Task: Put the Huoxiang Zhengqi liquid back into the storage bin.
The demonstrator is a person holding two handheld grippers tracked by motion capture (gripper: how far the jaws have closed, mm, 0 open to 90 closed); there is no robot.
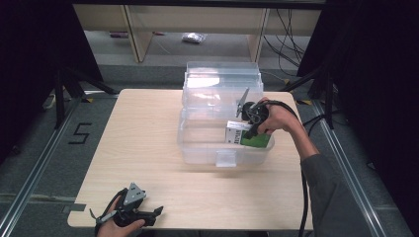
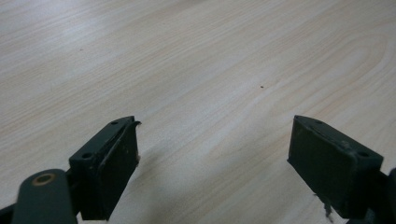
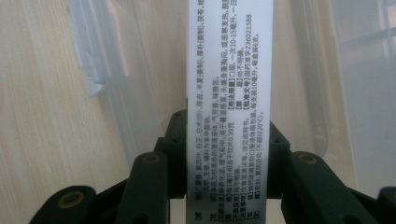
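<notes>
Right gripper view shows the right gripper (image 3: 227, 154) squeezing the green and white box (image 3: 227, 93) inside the clear bin (image 1: 222, 148), likely to set down, while the left gripper (image 2: 215, 163) rests open near the bin.

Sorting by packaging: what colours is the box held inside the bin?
White and green box, best in the high view.

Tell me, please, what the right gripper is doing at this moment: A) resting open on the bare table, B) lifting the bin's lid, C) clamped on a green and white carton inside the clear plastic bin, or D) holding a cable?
C: the right gripper has its jaws pressed on either side of the printed carton, which sits within the clear bin.
</notes>
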